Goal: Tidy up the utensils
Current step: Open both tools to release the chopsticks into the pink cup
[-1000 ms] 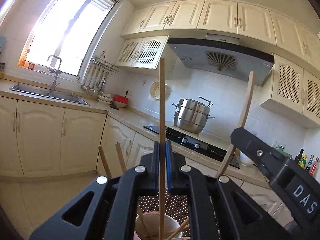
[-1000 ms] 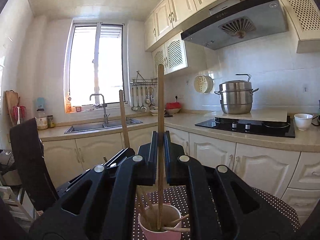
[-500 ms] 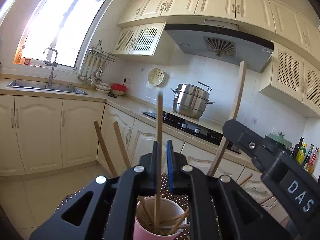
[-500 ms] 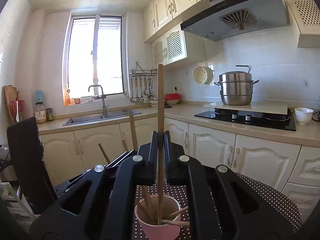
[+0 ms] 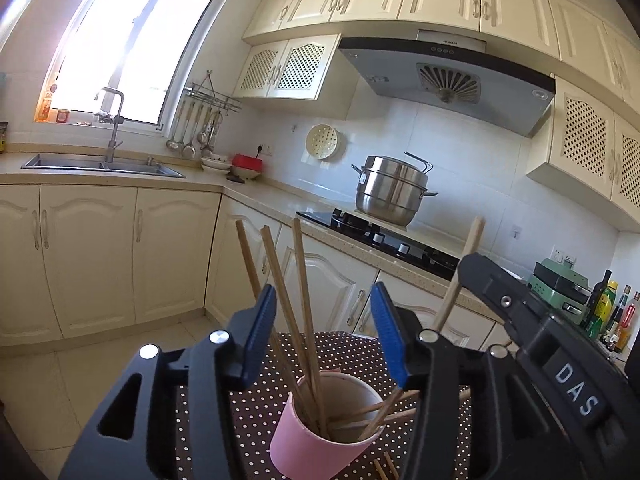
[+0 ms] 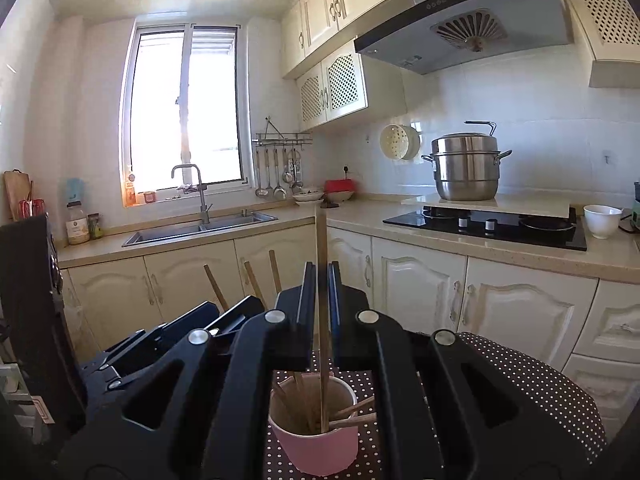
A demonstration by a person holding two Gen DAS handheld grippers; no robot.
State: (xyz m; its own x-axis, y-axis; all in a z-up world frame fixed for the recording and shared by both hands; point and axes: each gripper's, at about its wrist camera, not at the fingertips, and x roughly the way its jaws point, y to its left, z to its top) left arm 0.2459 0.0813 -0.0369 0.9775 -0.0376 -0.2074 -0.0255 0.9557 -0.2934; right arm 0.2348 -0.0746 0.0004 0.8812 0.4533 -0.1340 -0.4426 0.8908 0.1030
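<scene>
A pink cup stands on a brown polka-dot cloth and holds several wooden chopsticks. My left gripper is open above the cup, its blue pads wide apart around the standing chopsticks. My right gripper is shut on one upright chopstick whose lower end reaches into the pink cup. The right gripper's body also shows in the left wrist view, with its chopstick.
Two loose chopsticks lie on the cloth beside the cup. Cream cabinets, a sink, a black hob and a steel pot line the far counter. A white cup stands by the hob.
My left gripper has opened and let its chopstick drop into the cup. My right gripper has lowered its chopstick into the cup, still shut on it.
</scene>
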